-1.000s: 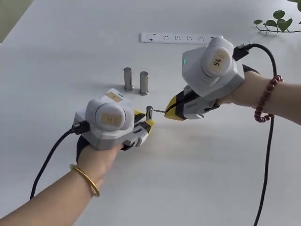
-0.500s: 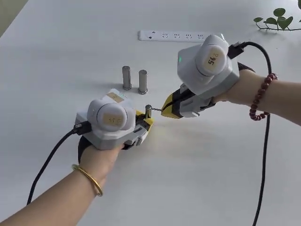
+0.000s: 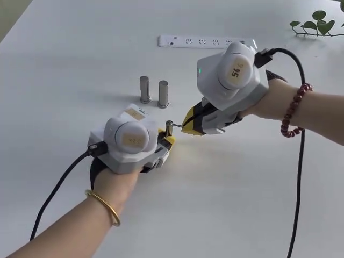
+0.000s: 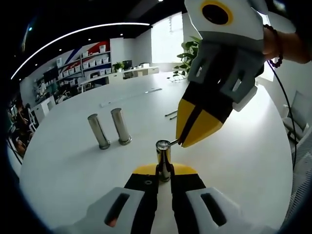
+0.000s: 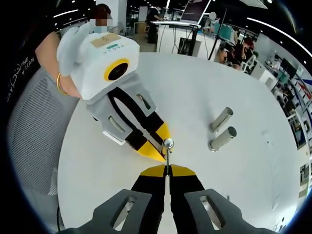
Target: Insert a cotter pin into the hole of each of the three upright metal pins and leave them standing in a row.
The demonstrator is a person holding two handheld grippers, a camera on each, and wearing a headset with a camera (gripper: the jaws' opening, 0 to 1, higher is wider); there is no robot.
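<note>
Spreading through what seems a showroom, white table holds two metal pins.

Blocked toward far edge by two upright pins, narrow gap between. Power strip along far edge, plant sprig at far right corner. Cable trailing down right side. Open worktop toward near edge.
</note>
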